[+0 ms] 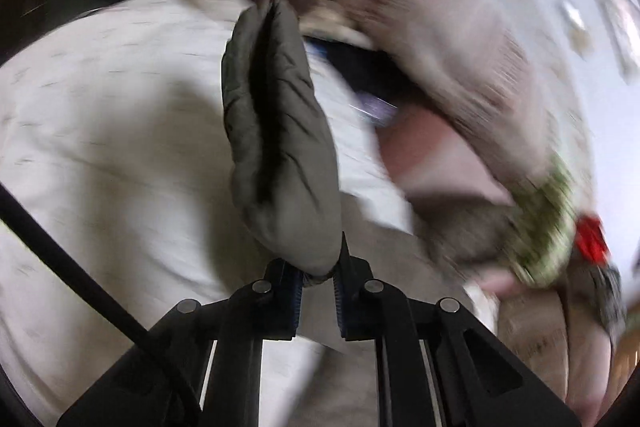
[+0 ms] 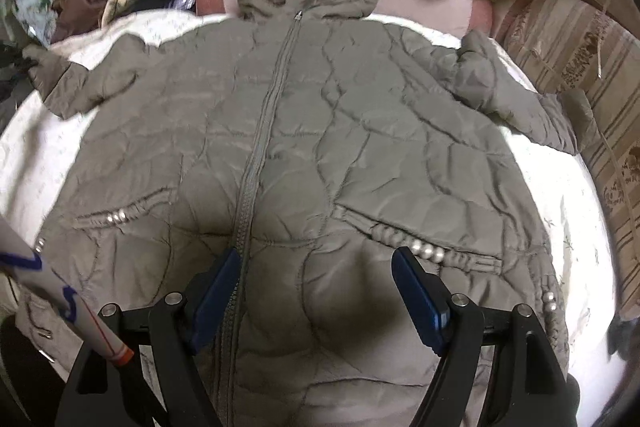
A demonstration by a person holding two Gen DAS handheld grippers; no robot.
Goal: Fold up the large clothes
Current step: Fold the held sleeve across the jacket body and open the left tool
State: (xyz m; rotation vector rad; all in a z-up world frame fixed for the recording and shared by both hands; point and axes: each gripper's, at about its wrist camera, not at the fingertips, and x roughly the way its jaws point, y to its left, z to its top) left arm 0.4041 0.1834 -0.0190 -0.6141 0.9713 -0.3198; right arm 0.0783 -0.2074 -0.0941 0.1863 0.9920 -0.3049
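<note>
With left gripper (image 1: 318,291) clenched on the jacket (image 2: 304,147) sleeve cuff (image 1: 280,131) and right gripper (image 2: 316,291) released over the hem at 6 o'clock, I'm mid sleeve-fold; next, carry the cuff across the zipper (image 2: 276,83).

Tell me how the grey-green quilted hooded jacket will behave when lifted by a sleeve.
The grey-green quilted hooded jacket is probably floppy: its sleeve bends limply from the shut left gripper. Its puffy quilting suggests lightness; the sheen suggests it may slip.
</note>
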